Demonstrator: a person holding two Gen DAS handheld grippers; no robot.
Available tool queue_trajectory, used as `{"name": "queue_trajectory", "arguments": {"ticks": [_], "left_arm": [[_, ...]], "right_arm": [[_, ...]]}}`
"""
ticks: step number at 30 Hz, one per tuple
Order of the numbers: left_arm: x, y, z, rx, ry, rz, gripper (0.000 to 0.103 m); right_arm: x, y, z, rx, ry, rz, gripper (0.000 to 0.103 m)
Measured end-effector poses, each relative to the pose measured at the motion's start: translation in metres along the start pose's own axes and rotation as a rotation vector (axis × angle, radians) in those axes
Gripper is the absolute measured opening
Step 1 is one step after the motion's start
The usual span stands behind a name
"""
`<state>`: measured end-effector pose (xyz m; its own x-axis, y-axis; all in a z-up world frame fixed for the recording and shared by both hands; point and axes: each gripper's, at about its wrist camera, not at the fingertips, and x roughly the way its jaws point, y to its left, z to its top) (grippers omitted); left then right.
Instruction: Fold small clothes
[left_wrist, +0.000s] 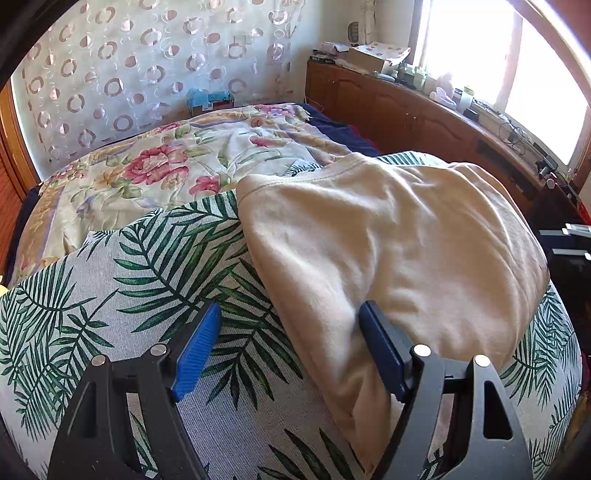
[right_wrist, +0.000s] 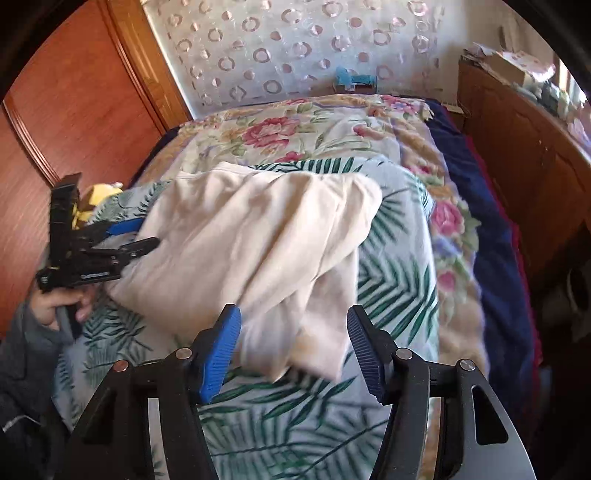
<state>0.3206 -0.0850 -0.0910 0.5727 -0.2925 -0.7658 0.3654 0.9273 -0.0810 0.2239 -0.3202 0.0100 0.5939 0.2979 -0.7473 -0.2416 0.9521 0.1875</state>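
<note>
A cream garment (left_wrist: 399, 236) lies rumpled on the palm-leaf cloth (left_wrist: 155, 280). The left gripper (left_wrist: 290, 347) stands wide, its right finger (left_wrist: 380, 350) resting on the garment's edge and its left finger on bare cloth. The right gripper (right_wrist: 293, 347) stands partly apart, a garment corner between its fingers, unpinched
</note>
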Motion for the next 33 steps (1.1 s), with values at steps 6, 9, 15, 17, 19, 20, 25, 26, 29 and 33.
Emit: {"name": "queue_trajectory", "arguments": {"ticks": [6,9,15,17,19,20,25,26,29,33], "left_arm": [[0.001,0.001,0.0,0.002,0.001,0.007,0.079],[0.002,0.0,0.001,0.008,0.002,0.01,0.079],[0.002,0.0,0.001,0.009,0.002,0.012,0.079],[0.002,0.003,0.002,0.004,0.002,0.008,0.079],[0.002,0.003,0.002,0.003,0.001,0.012,0.079],[0.002,0.004,0.002,-0.002,0.002,0.01,0.079],[0.002,0.007,0.007,-0.041,0.007,-0.046,0.066],[0.003,0.007,0.01,-0.05,0.012,-0.054,0.064],[0.007,0.006,0.015,-0.068,0.019,-0.082,0.057],[0.008,0.002,0.016,-0.072,0.021,-0.102,0.044]], "right_arm": [[0.014,0.023,-0.028,-0.043,0.021,-0.023,0.028],[0.004,0.019,-0.035,-0.095,0.03,-0.046,0.008],[-0.048,-0.005,-0.028,-0.1,-0.041,-0.134,0.004],[-0.054,-0.009,-0.027,-0.104,-0.069,-0.249,0.0],[-0.058,-0.018,-0.026,-0.051,-0.093,-0.265,0.0],[-0.058,-0.017,-0.026,-0.042,-0.1,-0.251,0.0],[-0.032,-0.009,-0.012,-0.054,-0.124,-0.157,0.048],[-0.021,-0.007,-0.01,-0.053,-0.124,-0.132,0.072],[0.01,-0.015,-0.004,-0.026,-0.1,-0.087,0.081],[0.046,-0.033,0.002,0.023,-0.056,-0.047,0.081]]}}
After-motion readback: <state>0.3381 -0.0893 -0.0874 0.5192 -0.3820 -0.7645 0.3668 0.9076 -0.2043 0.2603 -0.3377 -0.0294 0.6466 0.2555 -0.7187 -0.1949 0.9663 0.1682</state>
